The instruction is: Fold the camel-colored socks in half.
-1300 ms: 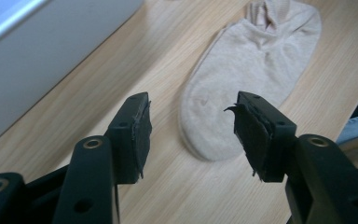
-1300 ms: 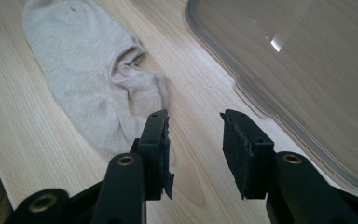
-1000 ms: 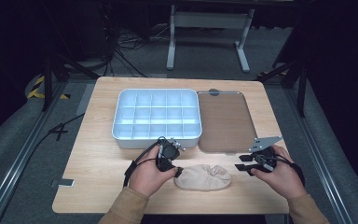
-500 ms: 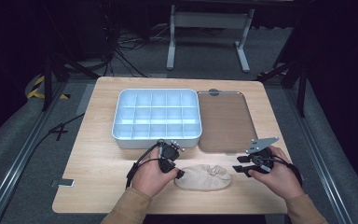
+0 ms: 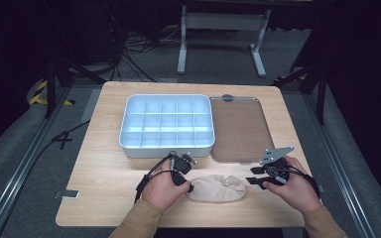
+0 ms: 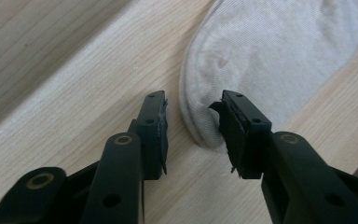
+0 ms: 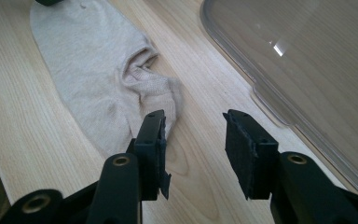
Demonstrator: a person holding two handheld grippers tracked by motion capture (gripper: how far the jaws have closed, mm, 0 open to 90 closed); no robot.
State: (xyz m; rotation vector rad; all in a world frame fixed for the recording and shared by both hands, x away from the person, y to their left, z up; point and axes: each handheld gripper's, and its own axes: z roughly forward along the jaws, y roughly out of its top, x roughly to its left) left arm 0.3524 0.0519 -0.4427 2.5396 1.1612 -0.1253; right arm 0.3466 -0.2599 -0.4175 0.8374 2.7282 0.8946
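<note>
Spanning most of the high view, the wooden counter (image 5: 104,163) carries everything. On its far half sits a white divided tray (image 5: 167,125), its compartments in a grid, and just beside it, on the right, lies a clear flat lid (image 5: 238,129) with a small tab at its far edge. Near the front edge, between the person's two hands, a beige sock (image 5: 217,188) lies flat on the wood, lengthwise across the counter.

At the sock's left end is the left hand-held gripper (image 5: 187,186), tilted down toward the wood. In the left gripper view its jaws straddle the rounded end of the sock (image 6: 279,51); they have just been closing, the right-hand jaw touches the fabric edge while the other stands over bare wood with a gap, so the cloth is between them but not yet pinched.

At the other end is the right hand-held gripper (image 5: 254,177), with its grey three-cornered plate on top. In the right gripper view its jaws stand apart and released, one at the bunched cuff of the sock (image 7: 102,70), the other over bare wood beside the lid's rim (image 7: 270,107).
</note>
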